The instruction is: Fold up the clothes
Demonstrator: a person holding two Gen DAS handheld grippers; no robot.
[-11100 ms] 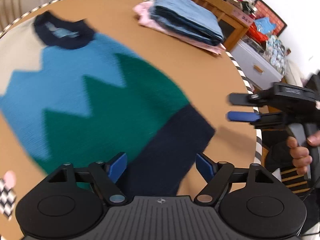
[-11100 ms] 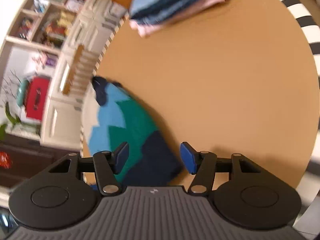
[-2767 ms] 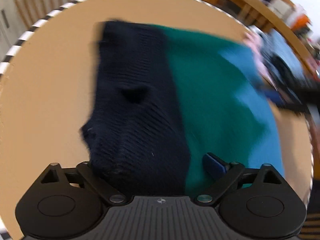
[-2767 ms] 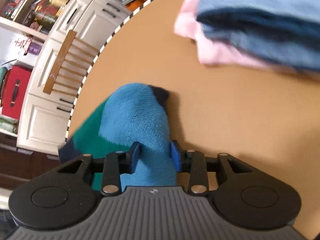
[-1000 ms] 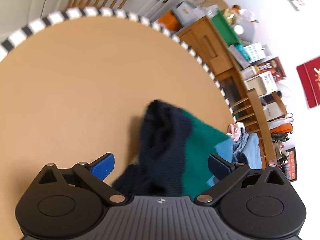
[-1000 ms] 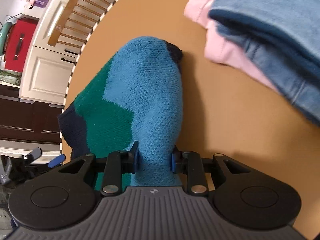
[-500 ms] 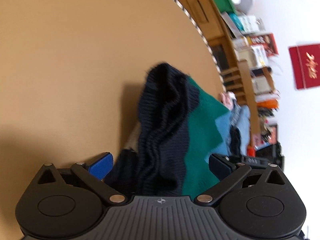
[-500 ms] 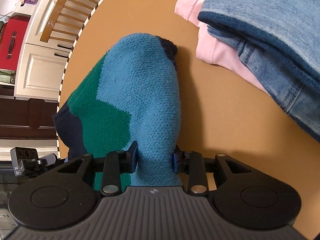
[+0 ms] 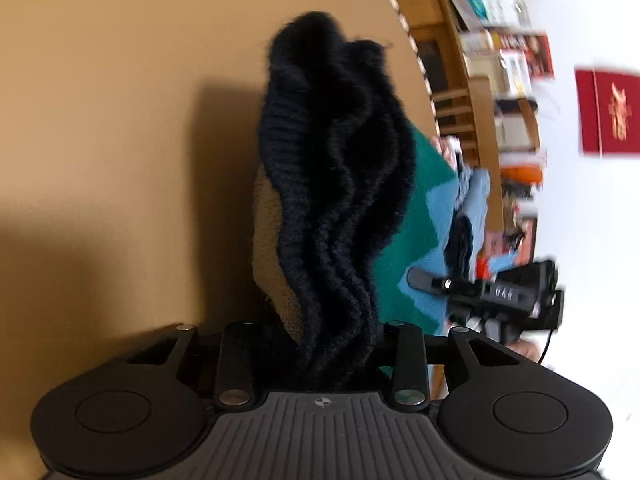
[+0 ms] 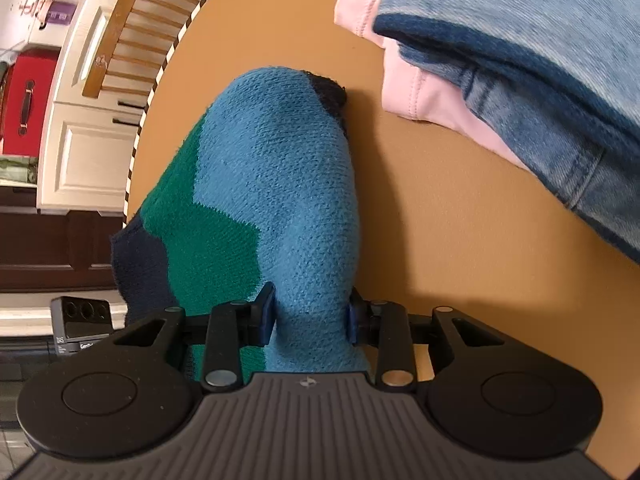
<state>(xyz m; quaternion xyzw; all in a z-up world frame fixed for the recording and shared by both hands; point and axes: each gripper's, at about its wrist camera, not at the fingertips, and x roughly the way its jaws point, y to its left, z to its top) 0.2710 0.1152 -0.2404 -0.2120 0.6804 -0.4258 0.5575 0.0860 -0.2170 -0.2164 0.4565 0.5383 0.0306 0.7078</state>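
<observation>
The knitted sweater, blue, green and navy, hangs bunched between my two grippers over the round tan table [image 9: 120, 120]. My left gripper [image 9: 324, 344] is shut on the sweater's navy hem [image 9: 336, 168]; its pads are hidden by the folds. My right gripper [image 10: 310, 316] is shut on the sweater's blue part [image 10: 280, 168], with the green and navy bands [image 10: 140, 256] trailing left. The right gripper also shows in the left wrist view [image 9: 492, 292], at the sweater's far end.
A folded stack of blue jeans [image 10: 540, 60] on a pink garment [image 10: 408, 80] lies on the table [image 10: 440, 208] just right of the sweater. A wooden chair [image 10: 124, 32] stands beyond the table's striped edge. Shelves and a red hanging [image 9: 608, 112] are at the far right.
My left gripper has closed on the navy hem, which was loose between its open jaws half a second ago. My right gripper keeps its hold and has moved slightly closer to the folded stack.
</observation>
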